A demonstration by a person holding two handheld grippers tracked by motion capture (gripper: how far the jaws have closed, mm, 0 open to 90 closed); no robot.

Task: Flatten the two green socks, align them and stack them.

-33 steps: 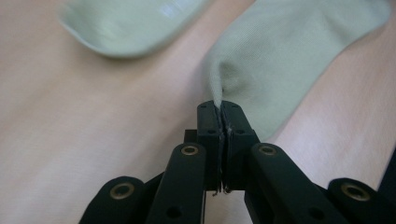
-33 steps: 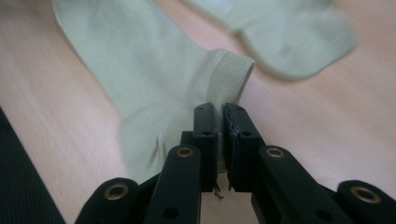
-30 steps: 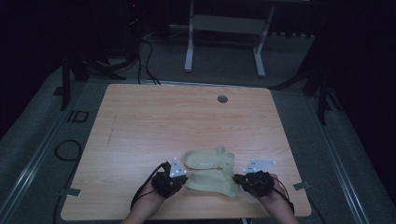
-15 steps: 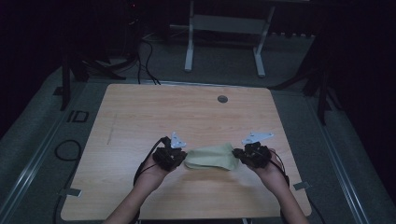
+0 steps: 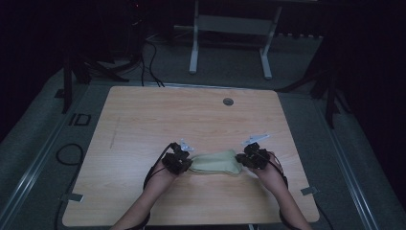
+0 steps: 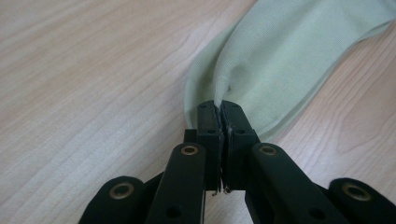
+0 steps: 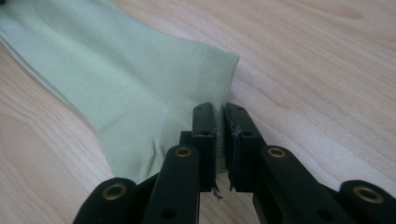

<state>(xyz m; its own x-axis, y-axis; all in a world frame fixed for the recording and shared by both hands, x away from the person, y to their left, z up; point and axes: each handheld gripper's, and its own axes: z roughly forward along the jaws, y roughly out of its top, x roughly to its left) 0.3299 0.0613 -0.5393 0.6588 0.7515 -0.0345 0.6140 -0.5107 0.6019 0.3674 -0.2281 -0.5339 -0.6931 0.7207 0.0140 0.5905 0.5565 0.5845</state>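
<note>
The wooden tabletop [image 5: 143, 124] spreads wide under the high view, pale grain running across it, with a small round grommet [image 5: 228, 101] near its far edge. Beyond that edge, on the grey floor, stands a white metal frame [image 5: 230, 28].

On the near half of the tabletop lies a pale green sock [image 5: 214, 163], folded into a short band that stretches between the two grippers. In the left gripper view the sock [image 6: 289, 51] runs away toward the upper right, doubled over on itself, its layered edges resting on the wood. In the right gripper view the sock [image 7: 116, 79] shows its ribbed cuff nearest the jaws, with the rest lying flat toward the upper left.

The person's forearms come in from the bottom edge, one to each end of the sock. The left gripper [image 5: 177, 162] is at the sock's left end; its jaws are pressed together with a fold of the fabric pinched between them [image 6: 221, 112]. The right gripper [image 5: 252, 158] is at the right end; its jaws stand narrow, with the cuff's edge caught between them [image 7: 219, 116].
</note>
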